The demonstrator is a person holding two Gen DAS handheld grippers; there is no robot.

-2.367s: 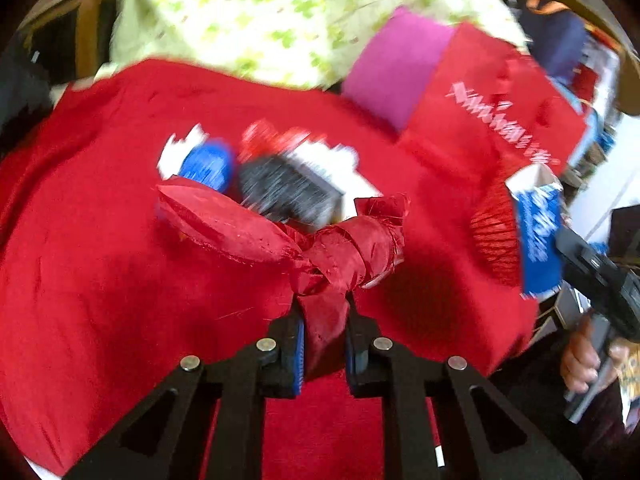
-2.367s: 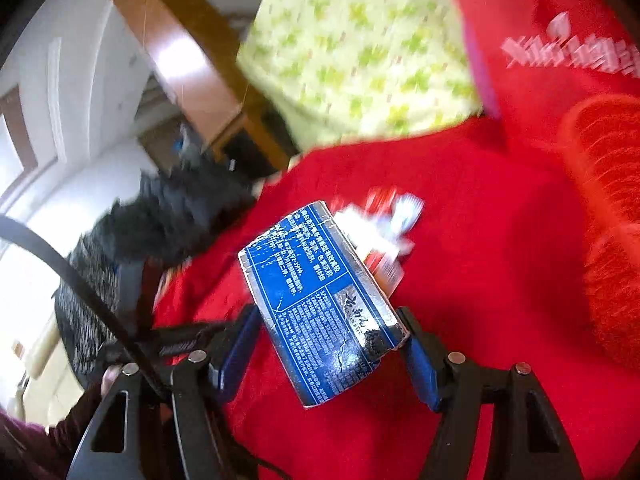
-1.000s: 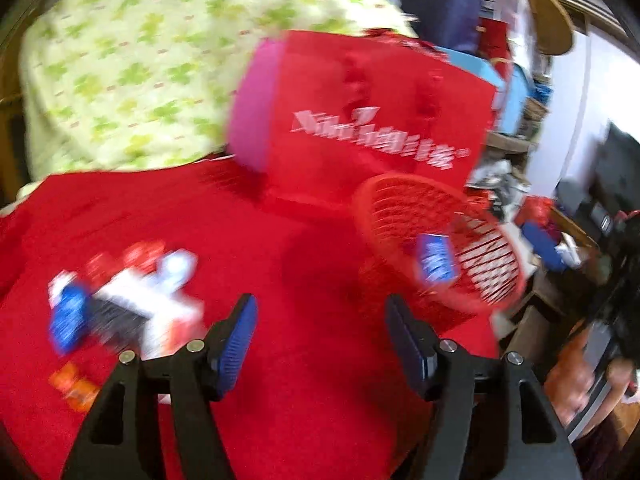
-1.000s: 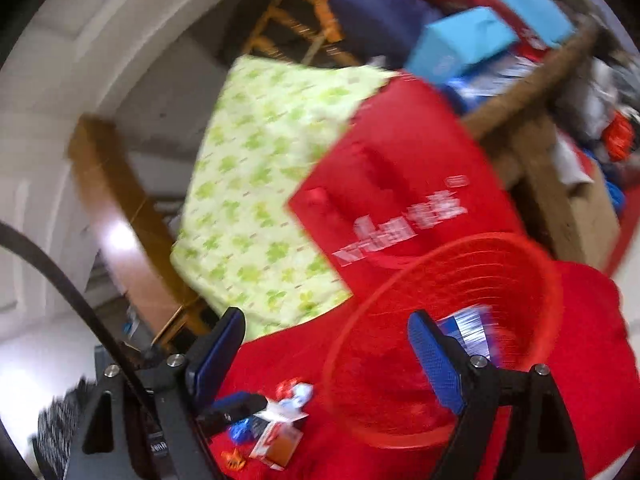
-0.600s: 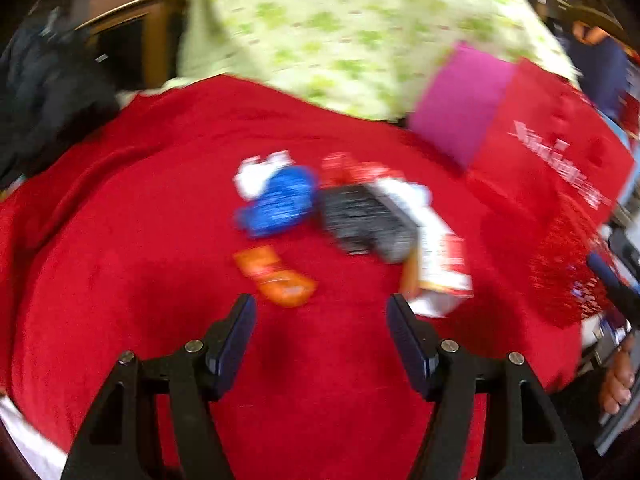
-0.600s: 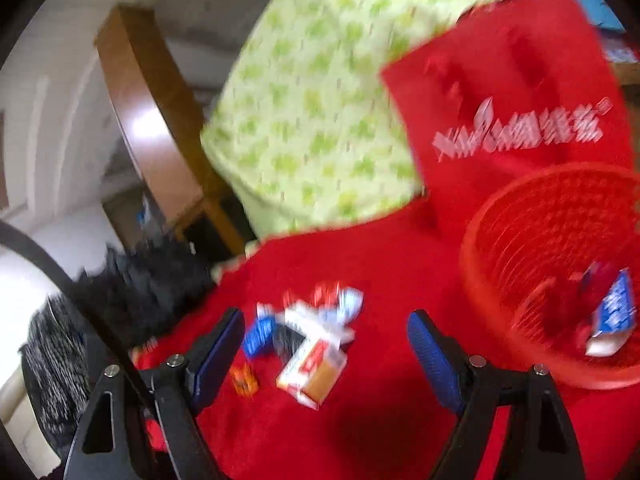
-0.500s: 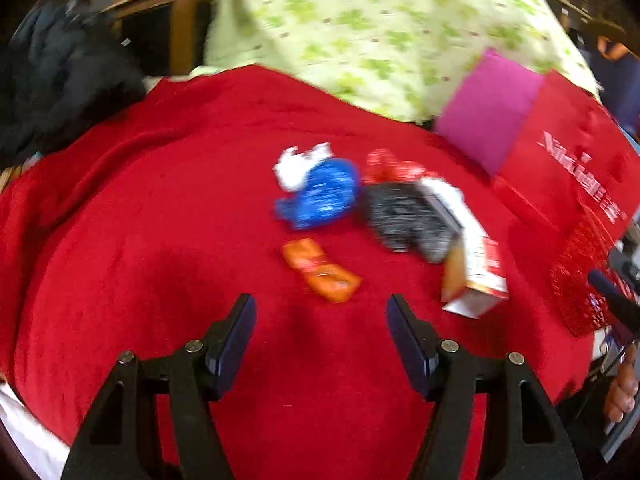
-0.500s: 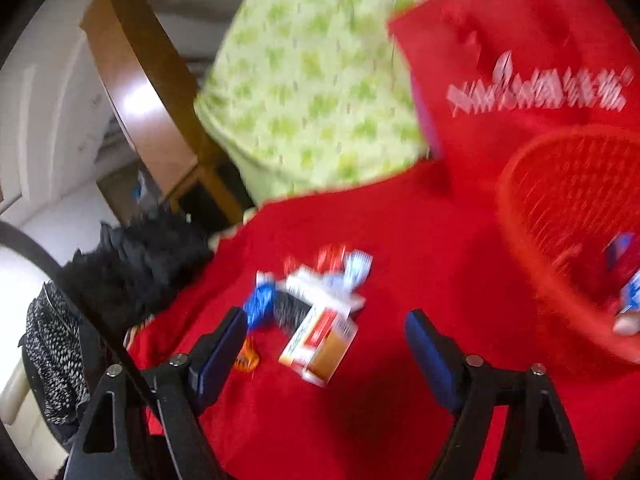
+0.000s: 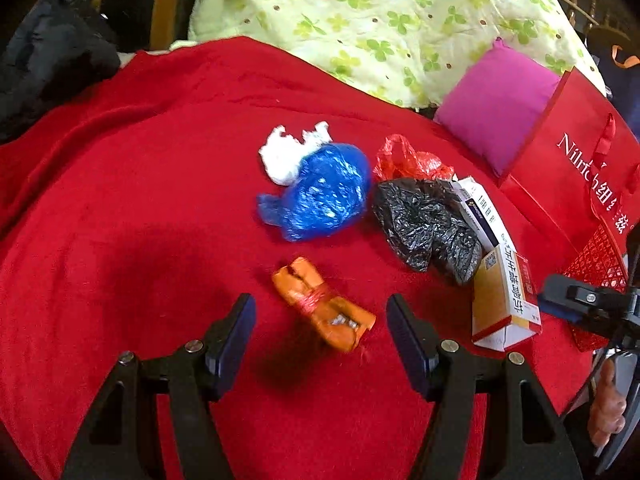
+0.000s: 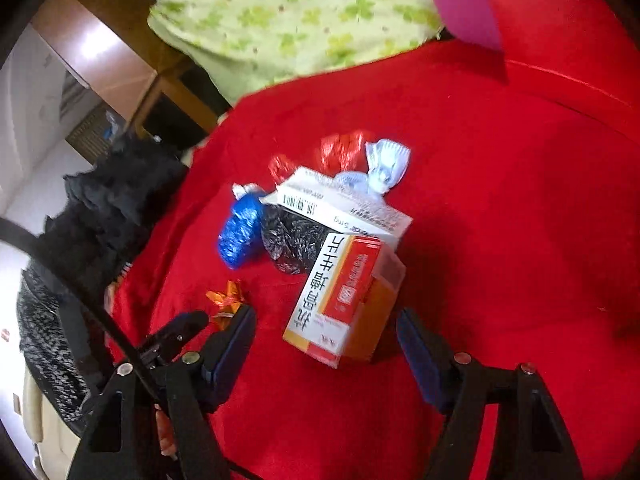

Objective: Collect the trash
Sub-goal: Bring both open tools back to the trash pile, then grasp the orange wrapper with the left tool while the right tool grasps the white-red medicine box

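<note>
An orange wrapper (image 9: 324,308) lies on the red cloth (image 9: 120,220) between the fingertips of my left gripper (image 9: 320,336), which is open and not touching it. My right gripper (image 10: 326,350) hovers with its jaws closing around the near end of a yellow-and-red box (image 10: 344,296); the pads do not press on it. Behind lie a white box (image 10: 340,208), a black bag (image 9: 424,220), a blue bag (image 9: 320,196), a red bag (image 9: 408,160) and white tissue (image 9: 288,152). The red mesh basket (image 9: 596,264) stands at the right edge.
A red gift bag (image 9: 580,152) and a pink cushion (image 9: 496,108) stand behind the basket. A green clover blanket (image 9: 380,20) hangs at the back. A black garment (image 9: 48,52) lies far left. A person's hand (image 9: 608,404) shows at lower right.
The red cloth knot and the blue packet have left my grippers; the packet went into the basket. Both grippers swung from the basket to the trash pile and sank. The right jaws have narrowed.
</note>
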